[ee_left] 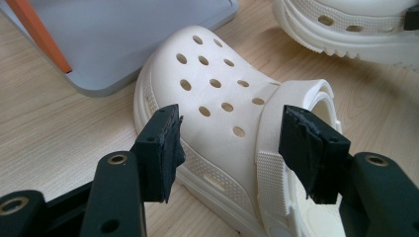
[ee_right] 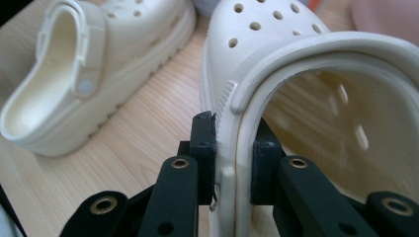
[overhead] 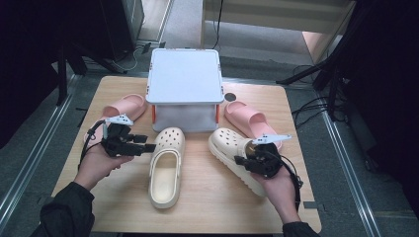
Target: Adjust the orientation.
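Two cream clogs lie on the wooden table (overhead: 212,207). The left clog (overhead: 165,173) (ee_left: 217,94) points its toe toward the box. My left gripper (overhead: 148,147) (ee_left: 237,148) reaches at it from the left. Its jaws stand open, one pad beside the clog's outer side and the other over the strap, and neither pad presses. The right clog (overhead: 228,144) (ee_right: 276,44) sits angled with its toe to the upper left. My right gripper (overhead: 242,160) (ee_right: 233,158) is shut on its side wall at the rim of the opening, one pad outside and one inside.
A grey-white box (overhead: 185,74) (ee_left: 123,39) stands at the back middle of the table. One pink slide (overhead: 126,106) lies to its left and another pink slide (overhead: 249,118) to its right, just behind the right clog. Dark stands and cables surround the table.
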A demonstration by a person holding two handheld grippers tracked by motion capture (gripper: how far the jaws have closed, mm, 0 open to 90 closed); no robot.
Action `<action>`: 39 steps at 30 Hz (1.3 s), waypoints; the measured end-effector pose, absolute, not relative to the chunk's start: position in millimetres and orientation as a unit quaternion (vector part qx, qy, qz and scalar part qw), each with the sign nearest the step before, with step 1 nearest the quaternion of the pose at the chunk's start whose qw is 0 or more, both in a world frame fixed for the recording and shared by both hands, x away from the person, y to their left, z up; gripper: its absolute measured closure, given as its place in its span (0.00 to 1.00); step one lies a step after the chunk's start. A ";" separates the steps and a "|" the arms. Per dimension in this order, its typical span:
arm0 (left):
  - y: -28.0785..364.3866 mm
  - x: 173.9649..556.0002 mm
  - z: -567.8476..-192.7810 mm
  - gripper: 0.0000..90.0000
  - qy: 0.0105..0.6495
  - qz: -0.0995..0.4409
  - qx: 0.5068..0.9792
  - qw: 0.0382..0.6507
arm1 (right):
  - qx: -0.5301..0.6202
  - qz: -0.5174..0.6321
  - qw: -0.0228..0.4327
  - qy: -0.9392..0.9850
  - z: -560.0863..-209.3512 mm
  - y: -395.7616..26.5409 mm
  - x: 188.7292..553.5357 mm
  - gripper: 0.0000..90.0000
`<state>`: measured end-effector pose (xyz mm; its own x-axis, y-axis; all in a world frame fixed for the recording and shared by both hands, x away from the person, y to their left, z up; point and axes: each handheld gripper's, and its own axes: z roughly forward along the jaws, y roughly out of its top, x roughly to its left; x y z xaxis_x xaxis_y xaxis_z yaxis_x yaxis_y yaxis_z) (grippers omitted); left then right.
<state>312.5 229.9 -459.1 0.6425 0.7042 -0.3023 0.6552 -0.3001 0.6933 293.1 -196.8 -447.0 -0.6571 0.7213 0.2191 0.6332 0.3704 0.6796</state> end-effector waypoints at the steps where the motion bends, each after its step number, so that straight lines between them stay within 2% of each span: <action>1: 230.1 311.8 -459.1 0.46 0.423 0.031 0.805 0.416 | 0.409 0.385 0.055 0.826 -445.7 -191.5 293.5 0.87; 13: 230.3 299.4 -464.1 0.49 0.409 0.038 0.815 0.408 | 0.406 0.353 0.067 0.840 -469.0 -138.8 305.8 0.86; 32: 237.0 280.4 -468.0 0.49 0.420 0.042 0.811 0.405 | 0.394 0.345 0.061 0.850 -481.2 -91.9 305.9 0.84; 39: 227.9 273.1 -471.0 0.49 0.411 0.043 0.818 0.400 | 0.386 0.350 0.048 0.852 -482.0 -82.8 308.8 0.79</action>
